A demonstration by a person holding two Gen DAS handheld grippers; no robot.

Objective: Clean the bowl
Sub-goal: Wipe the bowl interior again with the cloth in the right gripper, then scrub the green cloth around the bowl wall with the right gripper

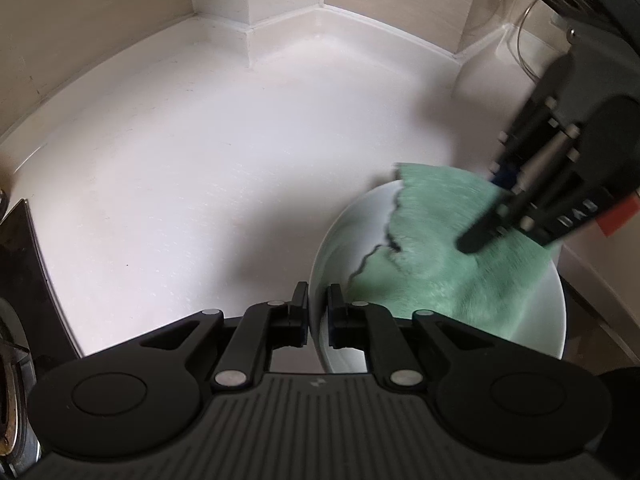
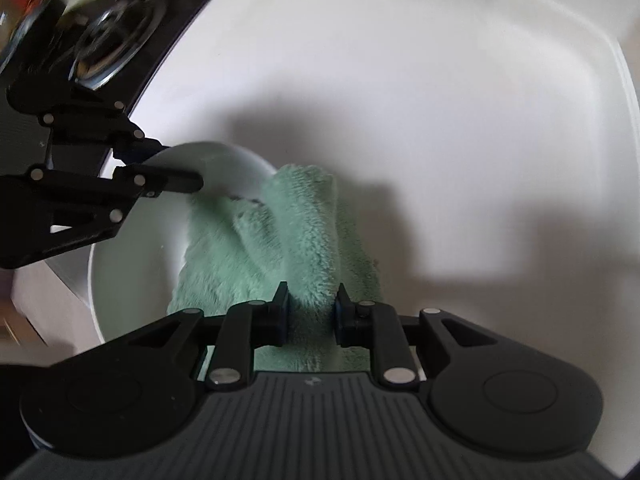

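1. Nearest the left wrist camera, the left claw (image 1: 318,304) is closed tight on the rim of the white bowl (image 1: 340,240), one finger inside the wall and one outside.
2. That bowl sits at the front edge of the white desk (image 1: 180,160), tipped toward the right claw, with a hob (image 2: 116,44) off to one side.
3. Inside it lies a green cloth (image 1: 440,248), bunched and spilling over the far rim.
4. From the right wrist view, the right claw (image 2: 311,312) is partly closed around a thick fold of cloth (image 2: 296,232); the fingers squeeze the pile but do not meet.
5. Judged from this, the step in hand is wiping the bowl's inside.
6. To do it well, keep the left grip firm so the bowl does not spin or slip off the edge.
7. Press the cloth down against the wall and sweep it round in full circles, reaching the bare white area on the left side.
8. Hold enough cloth under the fingers that hard plastic never scrapes the glaze.
9. Blur on the right claw in the left view suggests quick motion; slower strokes would likely keep contact steadier.
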